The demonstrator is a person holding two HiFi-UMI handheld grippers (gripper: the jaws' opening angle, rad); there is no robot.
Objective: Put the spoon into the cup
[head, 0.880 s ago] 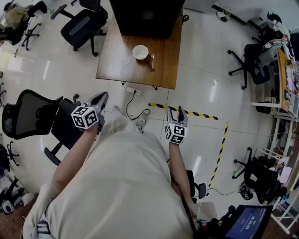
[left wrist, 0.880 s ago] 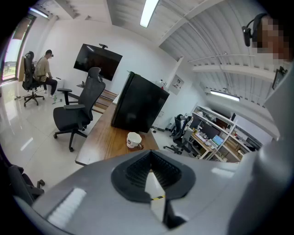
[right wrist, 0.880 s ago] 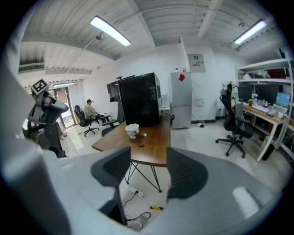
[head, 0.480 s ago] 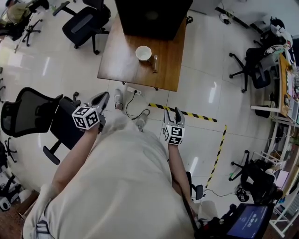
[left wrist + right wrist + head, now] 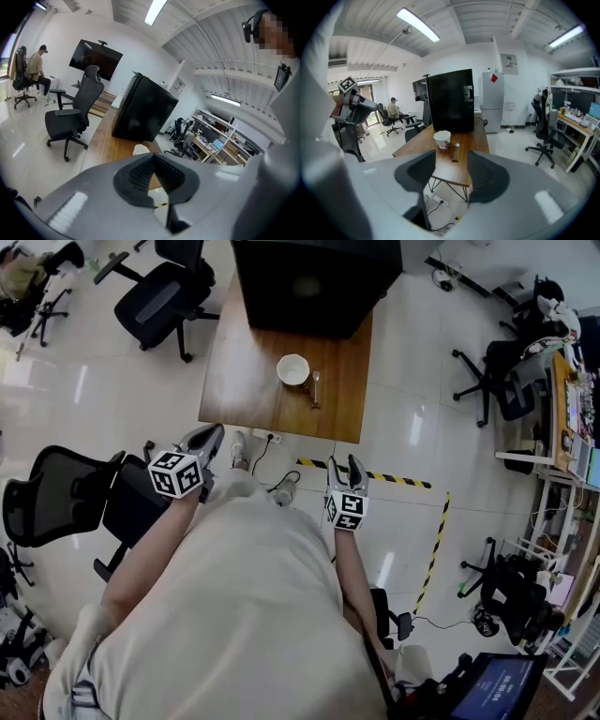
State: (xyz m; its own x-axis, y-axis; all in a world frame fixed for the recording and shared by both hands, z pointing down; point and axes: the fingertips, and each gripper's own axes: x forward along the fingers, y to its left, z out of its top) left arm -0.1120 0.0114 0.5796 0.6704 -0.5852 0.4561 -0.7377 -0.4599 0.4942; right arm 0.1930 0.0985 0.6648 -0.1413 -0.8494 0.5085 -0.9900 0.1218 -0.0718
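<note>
On my head view the wooden bench [image 5: 246, 381] sits in the upper middle of the frame, with a big black box [image 5: 314, 282] across its far end. The white cup [image 5: 293, 368] stands upright near the middle of the bench. The spoon [image 5: 315, 388] lies flat on the wood just to the right of it; I cannot tell whether the two touch. Both are well apart from my tools.

The left tongs [image 5: 211, 434] hang at centre left, below the near edge of the bench and over the floor. Their own view shows the ribbed pads pressed together with nothing between them. The right tongs [image 5: 345, 465] hang just right of centre, beside a yellow-and-black floor stripe [image 5: 403, 472]. Their view shows the pads spread wide and gripping nothing, with the cup and spoon seen far off through the gap. Black office chairs [image 5: 155, 296] stand around the room.
</note>
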